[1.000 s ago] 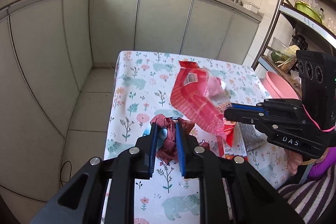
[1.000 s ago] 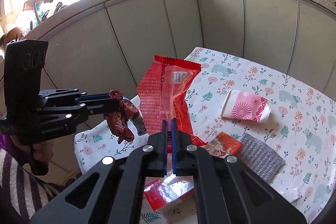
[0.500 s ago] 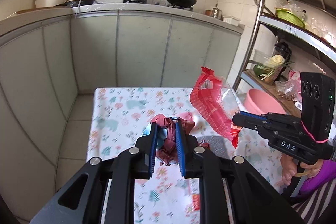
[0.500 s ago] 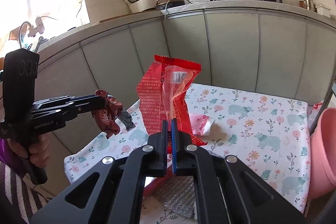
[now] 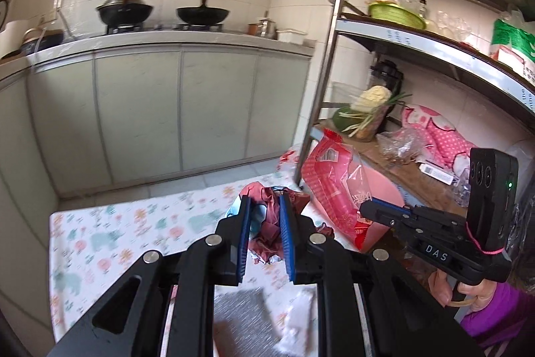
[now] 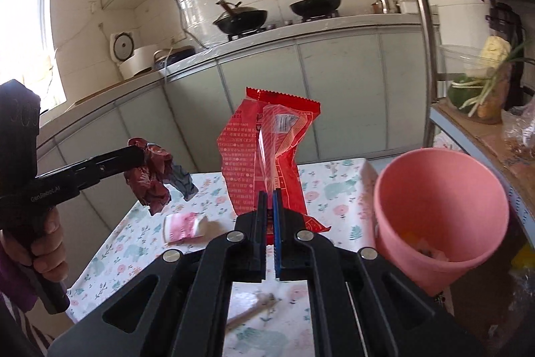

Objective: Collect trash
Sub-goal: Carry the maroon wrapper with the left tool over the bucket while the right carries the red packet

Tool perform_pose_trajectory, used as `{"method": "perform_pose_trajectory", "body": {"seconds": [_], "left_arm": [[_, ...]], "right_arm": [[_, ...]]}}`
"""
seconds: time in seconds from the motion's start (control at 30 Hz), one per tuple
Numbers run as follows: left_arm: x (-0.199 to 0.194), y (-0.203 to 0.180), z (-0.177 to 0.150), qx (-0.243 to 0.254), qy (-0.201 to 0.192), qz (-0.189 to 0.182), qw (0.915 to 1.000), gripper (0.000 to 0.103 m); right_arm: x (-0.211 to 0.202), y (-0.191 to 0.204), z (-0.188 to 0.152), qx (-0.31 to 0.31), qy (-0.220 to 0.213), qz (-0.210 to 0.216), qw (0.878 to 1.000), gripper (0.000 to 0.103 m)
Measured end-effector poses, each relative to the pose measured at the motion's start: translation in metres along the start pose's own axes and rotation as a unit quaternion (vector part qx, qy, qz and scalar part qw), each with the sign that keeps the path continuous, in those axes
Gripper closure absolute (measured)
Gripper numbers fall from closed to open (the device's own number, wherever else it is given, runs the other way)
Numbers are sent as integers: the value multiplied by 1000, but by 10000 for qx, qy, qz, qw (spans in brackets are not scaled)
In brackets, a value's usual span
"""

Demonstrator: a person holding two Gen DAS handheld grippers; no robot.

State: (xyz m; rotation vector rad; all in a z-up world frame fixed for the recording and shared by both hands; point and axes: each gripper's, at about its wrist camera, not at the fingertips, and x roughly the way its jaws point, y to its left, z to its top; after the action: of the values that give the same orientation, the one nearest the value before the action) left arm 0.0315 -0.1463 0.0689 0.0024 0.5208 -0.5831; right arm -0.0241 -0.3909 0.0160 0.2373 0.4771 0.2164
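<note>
Pink bin point(image 6: 441, 209): lower body hidden behind the right gripper point(image 6: 270, 203); contents too small to identify. Red wrapper point(image 6: 267, 156): bottom edge hidden between the closed fingers. Silver packet point(image 5: 240, 320) and white item point(image 5: 297, 323): blurred, partly covered by the left gripper point(image 5: 264, 223).

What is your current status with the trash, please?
Left tool shut on crumpled wrapper. Right tool shut on red packet. Pink bin close right, path open.
</note>
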Motion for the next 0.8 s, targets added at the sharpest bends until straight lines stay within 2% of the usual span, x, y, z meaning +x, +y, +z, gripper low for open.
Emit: {"method": "perform_pose_trajectory", "body": {"seconds": [0.23,0.43,0.8], "left_arm": [[55,-50,23,313,73,-463,9984,87],[103,-91,33,501,204,-792,9954,87],[186,-121,34,560,642,-898,9923,87]], "right_arm": [[-9,-57,-2,414,-177,-587,9973,100],[-3,-91,-6,594,-120,-913,9940,100],[20,-134,-17,971,93,-1267,9871,100]]}}
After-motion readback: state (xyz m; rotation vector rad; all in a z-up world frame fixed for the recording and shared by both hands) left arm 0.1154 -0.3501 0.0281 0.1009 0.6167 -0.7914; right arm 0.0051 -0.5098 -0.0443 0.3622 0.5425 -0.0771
